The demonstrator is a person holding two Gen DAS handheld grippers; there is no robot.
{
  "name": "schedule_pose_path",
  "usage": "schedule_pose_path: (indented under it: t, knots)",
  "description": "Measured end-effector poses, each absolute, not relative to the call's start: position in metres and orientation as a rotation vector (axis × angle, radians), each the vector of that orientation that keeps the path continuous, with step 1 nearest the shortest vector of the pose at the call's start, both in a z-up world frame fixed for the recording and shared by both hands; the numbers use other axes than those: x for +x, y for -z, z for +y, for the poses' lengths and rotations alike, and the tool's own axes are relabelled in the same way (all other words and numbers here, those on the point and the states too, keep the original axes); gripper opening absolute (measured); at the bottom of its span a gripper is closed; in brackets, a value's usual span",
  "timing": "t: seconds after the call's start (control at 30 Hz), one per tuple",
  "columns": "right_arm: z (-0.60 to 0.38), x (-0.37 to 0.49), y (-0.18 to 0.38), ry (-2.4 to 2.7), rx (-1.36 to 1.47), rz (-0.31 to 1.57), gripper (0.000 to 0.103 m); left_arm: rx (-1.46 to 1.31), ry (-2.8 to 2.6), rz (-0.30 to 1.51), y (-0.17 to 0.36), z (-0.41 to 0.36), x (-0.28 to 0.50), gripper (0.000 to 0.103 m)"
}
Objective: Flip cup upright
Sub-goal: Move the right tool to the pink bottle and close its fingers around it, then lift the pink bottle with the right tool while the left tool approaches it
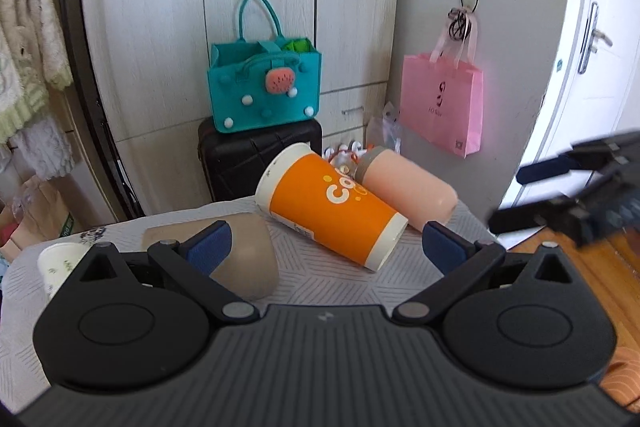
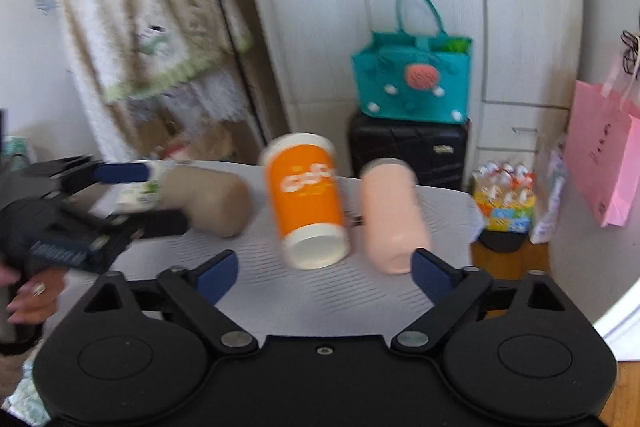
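Wardrobe doors back the counter [image 1: 328,279], where the orange cup [image 1: 330,205] lies on its side ahead of both wide, empty jaws, between their pads. Right gripper [image 2: 325,273] view is blurred; left gripper [image 1: 326,247] hides part of a beige cup [image 1: 248,259].

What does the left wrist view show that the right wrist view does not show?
Only the left wrist view: the white door with its handle. Only the right wrist view: the person's hand and the drink bottles on the floor. Both: the orange cup, pink cup and beige cup lying down, and the teal bag.
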State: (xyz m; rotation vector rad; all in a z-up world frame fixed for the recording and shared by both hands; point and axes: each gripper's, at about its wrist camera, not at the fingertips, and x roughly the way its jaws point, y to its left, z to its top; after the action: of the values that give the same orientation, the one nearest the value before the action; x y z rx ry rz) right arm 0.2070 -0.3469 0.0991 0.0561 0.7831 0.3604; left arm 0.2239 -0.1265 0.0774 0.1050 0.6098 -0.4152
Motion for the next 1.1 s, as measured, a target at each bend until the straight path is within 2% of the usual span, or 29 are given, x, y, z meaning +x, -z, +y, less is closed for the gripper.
schedule_pose_path:
  t: [0.17,0.2,0.23,0.73,0.77,0.8,1.1]
  knots:
    - [-0.347,0.258,-0.081,-0.339,0.024,0.868,0.078,0.103,0.44,0.665,-0.064,-0.131,0.245,0.102]
    - [-0.347,0.266,-0.077,-0.338,0.018,0.886,0.071,0.105,0.45,0.67,-0.062,-0.13,0.247,0.102]
    - [-0.347,0.274,-0.074,-0.336,0.017,0.906,0.069,0.104,0.457,0.676,-0.059,-0.13,0.249,0.102]
    - [-0.354,0.344,-0.034,-0.382,0.032,1.037,0.074,0.159,0.409,0.65,-0.045,-0.124,0.257,0.102]
    - [-0.355,0.345,-0.03,-0.382,0.046,1.048,0.073,0.163,0.41,0.652,-0.044,-0.124,0.257,0.102]
    - [-0.355,0.347,-0.026,-0.38,0.061,1.054,0.067,0.165,0.41,0.653,-0.044,-0.124,0.257,0.102]
    - [-0.37,0.32,-0.035,-0.344,0.188,1.009,0.067,0.17,0.416,0.616,-0.051,-0.123,0.237,0.102]
